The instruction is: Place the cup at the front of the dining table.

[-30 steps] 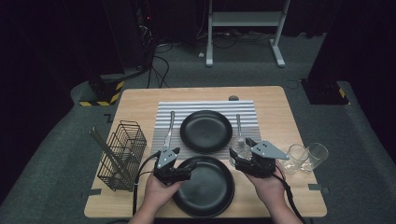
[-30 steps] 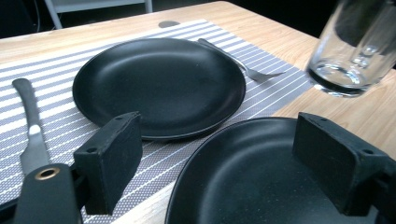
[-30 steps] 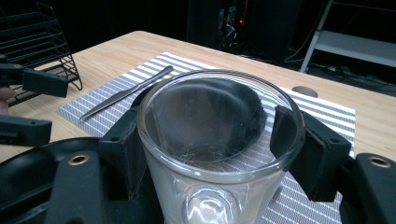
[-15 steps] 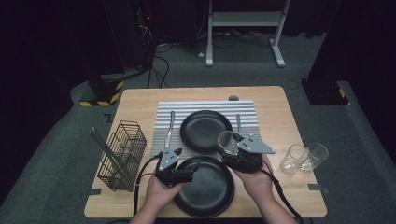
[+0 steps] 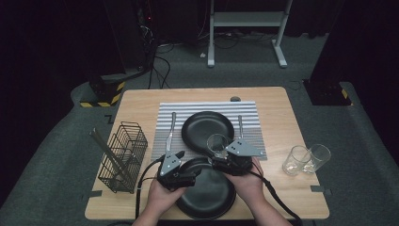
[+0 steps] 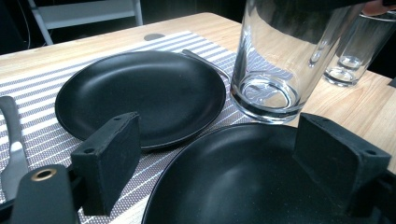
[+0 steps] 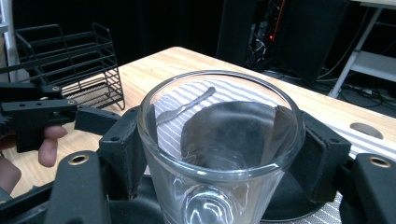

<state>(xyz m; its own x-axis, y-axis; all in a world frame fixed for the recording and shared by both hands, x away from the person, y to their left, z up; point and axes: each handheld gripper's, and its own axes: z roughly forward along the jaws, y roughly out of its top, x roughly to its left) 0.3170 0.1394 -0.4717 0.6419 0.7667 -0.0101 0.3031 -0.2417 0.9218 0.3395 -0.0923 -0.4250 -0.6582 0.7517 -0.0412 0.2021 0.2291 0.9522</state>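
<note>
My right gripper [image 5: 221,160] is shut on a clear drinking glass [image 5: 217,143], its jaws pressing both sides of the upright glass [image 7: 219,149]. The glass [image 6: 275,60] stands between the two black plates, its base just past the near plate's far rim. The near plate [image 5: 209,193] lies on bare wood at the table's front. The far plate [image 5: 207,128] rests on the striped mat [image 5: 207,108]. My left gripper [image 5: 190,175] is open at the near plate's left rim, and that plate [image 6: 243,186] lies between its wide jaws [image 6: 224,154].
Two more clear glasses [image 5: 296,161] [image 5: 318,157] stand at the right of the table. A black wire basket [image 5: 122,150] stands at the left. A fork [image 5: 171,127] and a knife [image 5: 240,125] flank the far plate on the mat.
My right gripper has carried the glass leftward, from beside the two glasses at the right to between the plates. The left gripper has barely moved.
</note>
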